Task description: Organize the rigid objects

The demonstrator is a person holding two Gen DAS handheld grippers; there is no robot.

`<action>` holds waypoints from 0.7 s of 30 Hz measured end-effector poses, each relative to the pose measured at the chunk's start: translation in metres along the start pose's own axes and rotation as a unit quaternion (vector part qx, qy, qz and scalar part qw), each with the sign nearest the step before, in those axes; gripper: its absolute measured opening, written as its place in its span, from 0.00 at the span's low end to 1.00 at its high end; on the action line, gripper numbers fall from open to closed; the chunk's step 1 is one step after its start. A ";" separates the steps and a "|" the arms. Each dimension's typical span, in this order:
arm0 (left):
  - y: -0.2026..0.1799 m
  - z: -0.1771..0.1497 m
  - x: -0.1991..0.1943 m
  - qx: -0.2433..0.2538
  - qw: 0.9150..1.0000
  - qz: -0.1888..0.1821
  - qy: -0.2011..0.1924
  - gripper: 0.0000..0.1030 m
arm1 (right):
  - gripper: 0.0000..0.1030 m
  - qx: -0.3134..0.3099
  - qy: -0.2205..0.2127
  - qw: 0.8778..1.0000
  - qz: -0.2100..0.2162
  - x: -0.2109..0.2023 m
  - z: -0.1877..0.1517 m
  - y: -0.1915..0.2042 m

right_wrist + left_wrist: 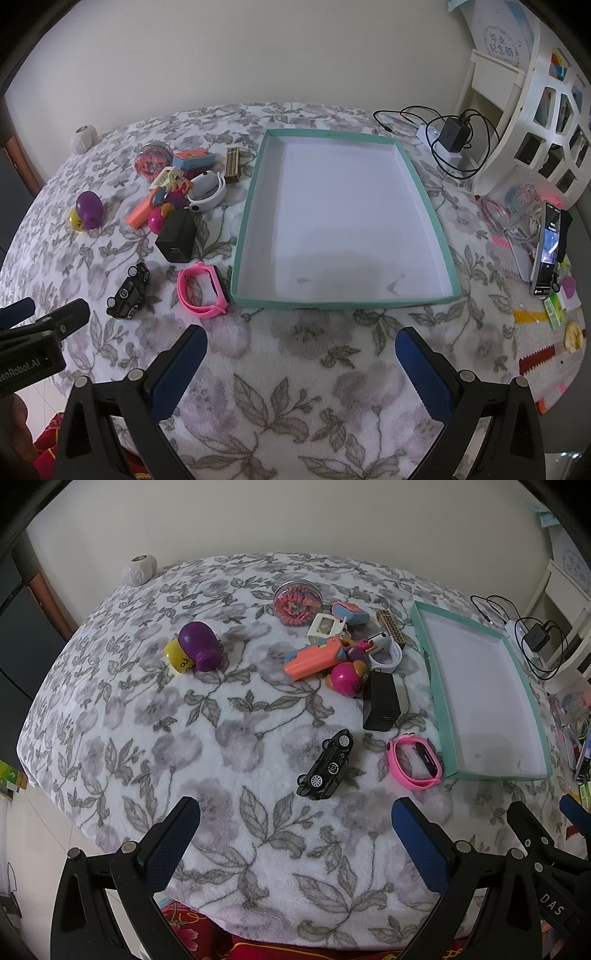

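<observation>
Both grippers, left [295, 827] and right [301, 356], were held released and empty; pink watch [201, 293] lay just beside empty teal tray [439, 236], judged best pinched across its band first

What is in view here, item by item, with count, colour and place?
Tray: 1, teal rim, white inside, nothing in it, right of the toys.
Toy car: 1, black, near edge of the pile.
Wristband: 1, pink, between car and tray.
Charger block: 1, black, behind the wristband.
Purple and yellow toy: 1, apart at far left.
Round tin: 1, clear with coloured contents, back of the pile.
Blanket: 1, grey floral, under everything.
Left gripper: open, holding nothing.
Right gripper: open, holding nothing.
</observation>
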State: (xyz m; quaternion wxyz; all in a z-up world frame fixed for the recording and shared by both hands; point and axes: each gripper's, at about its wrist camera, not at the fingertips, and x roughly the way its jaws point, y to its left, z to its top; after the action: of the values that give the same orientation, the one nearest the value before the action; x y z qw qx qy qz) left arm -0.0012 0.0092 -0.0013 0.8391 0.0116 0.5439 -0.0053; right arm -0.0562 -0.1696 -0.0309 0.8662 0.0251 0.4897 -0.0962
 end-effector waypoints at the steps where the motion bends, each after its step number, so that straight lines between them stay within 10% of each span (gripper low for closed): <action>1: 0.001 0.000 0.000 0.000 1.000 0.000 0.000 1.00 | 1.00 0.000 0.000 1.000 0.000 0.000 0.000 0.000; 21: -0.005 0.001 0.000 0.001 1.000 0.002 0.001 1.00 | 1.00 -0.001 0.002 1.000 0.000 0.000 0.000 0.000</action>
State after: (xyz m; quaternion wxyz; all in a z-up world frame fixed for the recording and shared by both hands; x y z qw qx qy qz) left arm -0.0008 0.0040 -0.0009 0.8387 0.0133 0.5445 -0.0037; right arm -0.0559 -0.1692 -0.0313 0.8653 0.0245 0.4913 -0.0960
